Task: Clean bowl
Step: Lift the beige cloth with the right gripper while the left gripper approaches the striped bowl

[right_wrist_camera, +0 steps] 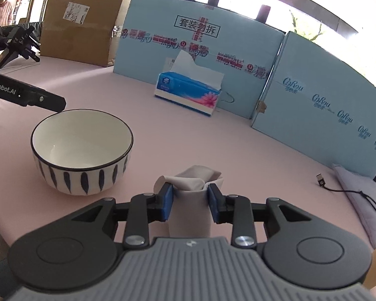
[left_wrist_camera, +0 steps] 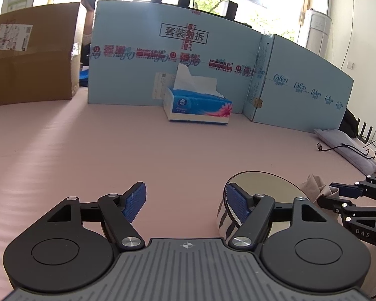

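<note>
- Left gripper [left_wrist_camera: 185,202]: blue-padded jaws wide apart, nothing between them; its right pad sits just at the near-left rim of the bowl, whether touching I cannot tell.
- White ceramic bowl with dark blue leaf strokes and dark rim [right_wrist_camera: 82,148]: upright on the pink table [right_wrist_camera: 213,138], left of the right gripper, inside looks clean and empty.
- Right gripper [right_wrist_camera: 190,202]: jaws narrow, a crumpled beige cloth [right_wrist_camera: 191,184] between the pads; pads look slack on it, the grip seems loosened.
- Blue tissue box [right_wrist_camera: 188,92]: far centre, against the light-blue cardboard panel [right_wrist_camera: 238,57].
- Step, as judged: wiping looks over, cloth being let go beside the bowl.
- Next calls for: freeing the cloth and backing both grippers clear of the bowl.
</note>
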### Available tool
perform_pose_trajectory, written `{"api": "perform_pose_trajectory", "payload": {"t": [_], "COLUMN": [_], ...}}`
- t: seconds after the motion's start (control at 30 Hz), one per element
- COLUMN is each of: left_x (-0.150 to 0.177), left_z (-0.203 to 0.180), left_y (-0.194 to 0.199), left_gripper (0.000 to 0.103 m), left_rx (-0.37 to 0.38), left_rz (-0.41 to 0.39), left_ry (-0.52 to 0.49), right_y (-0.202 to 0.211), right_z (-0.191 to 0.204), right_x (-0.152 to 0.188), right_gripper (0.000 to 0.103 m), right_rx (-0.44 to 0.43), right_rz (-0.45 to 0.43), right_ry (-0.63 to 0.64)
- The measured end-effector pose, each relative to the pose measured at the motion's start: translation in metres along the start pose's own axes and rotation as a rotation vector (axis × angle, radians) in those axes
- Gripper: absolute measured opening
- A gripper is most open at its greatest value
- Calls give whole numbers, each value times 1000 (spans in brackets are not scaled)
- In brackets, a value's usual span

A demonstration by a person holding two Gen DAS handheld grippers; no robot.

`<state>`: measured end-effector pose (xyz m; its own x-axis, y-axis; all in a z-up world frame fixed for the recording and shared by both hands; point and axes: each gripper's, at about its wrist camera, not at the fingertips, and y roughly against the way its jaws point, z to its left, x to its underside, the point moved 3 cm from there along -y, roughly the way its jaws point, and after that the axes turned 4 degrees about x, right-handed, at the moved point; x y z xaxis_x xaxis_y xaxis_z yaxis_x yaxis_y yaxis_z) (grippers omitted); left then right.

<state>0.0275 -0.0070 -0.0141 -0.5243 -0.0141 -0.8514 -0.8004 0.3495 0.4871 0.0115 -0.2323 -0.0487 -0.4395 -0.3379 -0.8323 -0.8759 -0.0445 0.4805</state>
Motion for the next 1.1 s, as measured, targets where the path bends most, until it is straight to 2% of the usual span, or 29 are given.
{"api": "perform_pose_trajectory", "payload": {"t": [0.23,0.57,0.8,1.1], "left_x": [1,1,2,4], "left_z": [0,-1,-1,-1], "left_y": [-3,-9,-9,-11], "left_gripper": [79,81,82,82], "left_rx": [1,1,-4,4], "left_rz": [7,17,21,26], "left_ry": [-9,-19,-30,-36], "right_y": [4,-1,-19,-33], "right_z": [-20,-38,-22,-20], "right_x": [-3,8,0,12], "right_gripper": [43,47,47,45], "right_rx": [-63,-134,-88,-39], "right_rz": [-10,18,30,71], "right_ry": [-117,-262,-216,-203]}}
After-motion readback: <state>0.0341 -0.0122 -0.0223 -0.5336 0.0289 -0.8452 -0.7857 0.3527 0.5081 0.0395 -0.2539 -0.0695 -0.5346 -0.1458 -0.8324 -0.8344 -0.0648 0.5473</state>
